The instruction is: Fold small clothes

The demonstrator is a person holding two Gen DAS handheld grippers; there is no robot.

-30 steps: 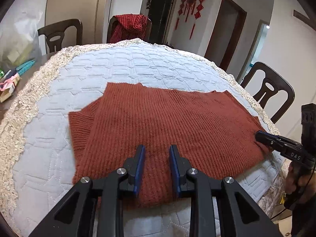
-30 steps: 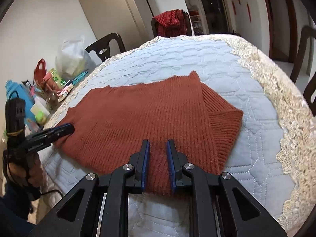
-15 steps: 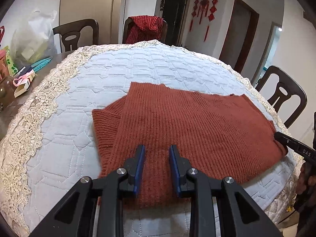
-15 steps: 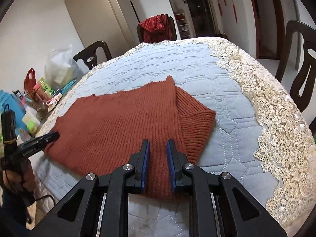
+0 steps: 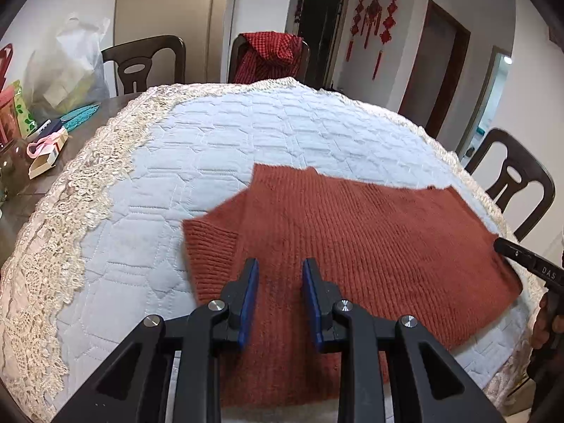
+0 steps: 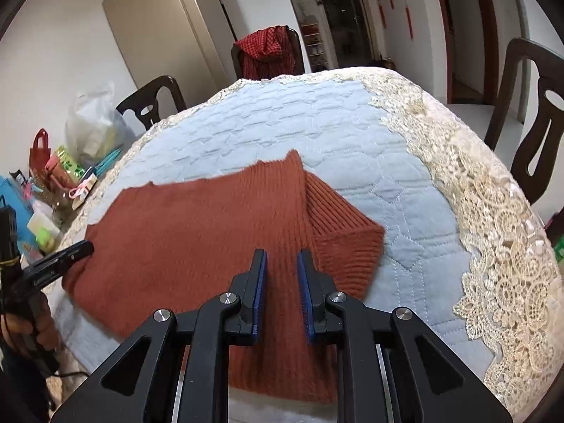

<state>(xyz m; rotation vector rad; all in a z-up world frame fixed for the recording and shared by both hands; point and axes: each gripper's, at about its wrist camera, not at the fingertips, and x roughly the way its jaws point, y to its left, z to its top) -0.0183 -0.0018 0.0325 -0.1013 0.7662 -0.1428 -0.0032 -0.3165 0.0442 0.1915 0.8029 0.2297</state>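
A rust-brown ribbed knit sweater lies flat on the quilted pale-blue table cover, one sleeve folded in at its left end. My left gripper hangs low over the sweater's near edge. A narrow gap shows between its blue pads, with flat knit visible through it and nothing pinched. The right wrist view shows the same sweater and its ribbed sleeve. My right gripper hovers over the near edge the same way. Each gripper also shows in the other's view at a sweater corner, the left gripper and the right gripper.
A cream lace border rims the cover. Dark wooden chairs ring the table; one holds a red checked garment. A white plastic bag and small boxes and packets crowd the table's left side.
The left wrist view has slid sideways, so the sweater now sits further right in it. The right wrist view has swung a little. Both pad gaps look the same and the sweater stays flat.
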